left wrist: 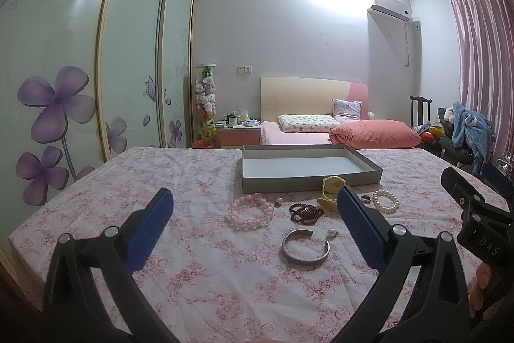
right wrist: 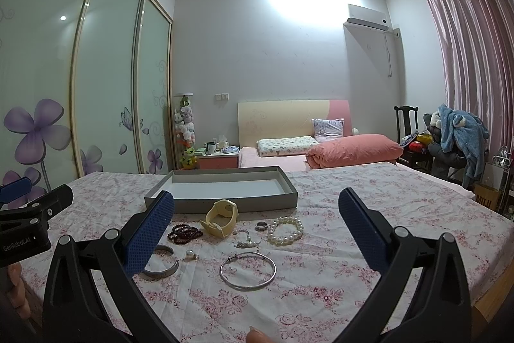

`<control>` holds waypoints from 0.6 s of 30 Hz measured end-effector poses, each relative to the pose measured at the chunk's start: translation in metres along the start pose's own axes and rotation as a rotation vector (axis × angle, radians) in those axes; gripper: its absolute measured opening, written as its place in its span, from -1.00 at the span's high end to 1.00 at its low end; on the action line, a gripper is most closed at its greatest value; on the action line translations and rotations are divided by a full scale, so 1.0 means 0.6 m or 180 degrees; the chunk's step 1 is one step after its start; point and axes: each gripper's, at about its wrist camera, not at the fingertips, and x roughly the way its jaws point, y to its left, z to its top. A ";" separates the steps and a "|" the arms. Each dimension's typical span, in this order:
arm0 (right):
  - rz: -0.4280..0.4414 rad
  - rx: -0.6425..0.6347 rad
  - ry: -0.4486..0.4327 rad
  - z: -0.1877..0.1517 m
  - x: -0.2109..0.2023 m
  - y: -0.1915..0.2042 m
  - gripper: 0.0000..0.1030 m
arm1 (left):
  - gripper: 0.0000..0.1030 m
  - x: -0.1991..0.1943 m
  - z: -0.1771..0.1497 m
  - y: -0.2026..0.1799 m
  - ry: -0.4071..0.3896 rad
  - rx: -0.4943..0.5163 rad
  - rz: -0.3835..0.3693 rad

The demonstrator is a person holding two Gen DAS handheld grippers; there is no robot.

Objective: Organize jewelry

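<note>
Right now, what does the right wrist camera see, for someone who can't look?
The right gripper, wide open, hovers above jewelry on a floral bedsheet: a silver bangle, pearl bracelet and yellow watch, before an empty grey tray.

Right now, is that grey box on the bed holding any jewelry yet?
Empty. The grey box shows only its bare white floor in both views; the jewelry lies on the floral sheet in front of it.

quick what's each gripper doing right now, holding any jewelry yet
Left gripper: open, holding nothing.
Right gripper: open, holding nothing.
</note>
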 end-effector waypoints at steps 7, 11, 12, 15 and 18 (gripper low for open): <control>0.0002 0.0004 0.0003 0.000 0.000 0.000 -0.97 | -0.92 0.002 -0.004 -0.001 0.0005 0.0002 -0.0002; 0.0002 0.0004 0.0005 -0.001 0.000 0.000 -0.97 | -0.92 0.002 -0.004 -0.001 0.0004 0.0001 -0.0001; 0.0001 0.0004 0.0004 -0.001 0.000 0.001 -0.97 | -0.92 0.002 -0.004 -0.001 0.0004 0.0001 -0.0002; 0.0001 0.0005 0.0006 -0.001 0.000 0.001 -0.97 | -0.92 0.002 -0.004 -0.001 0.0007 0.0003 -0.0001; 0.0001 0.0005 0.0008 -0.001 0.000 0.001 -0.97 | -0.92 0.004 -0.006 0.001 0.0010 0.0003 -0.0002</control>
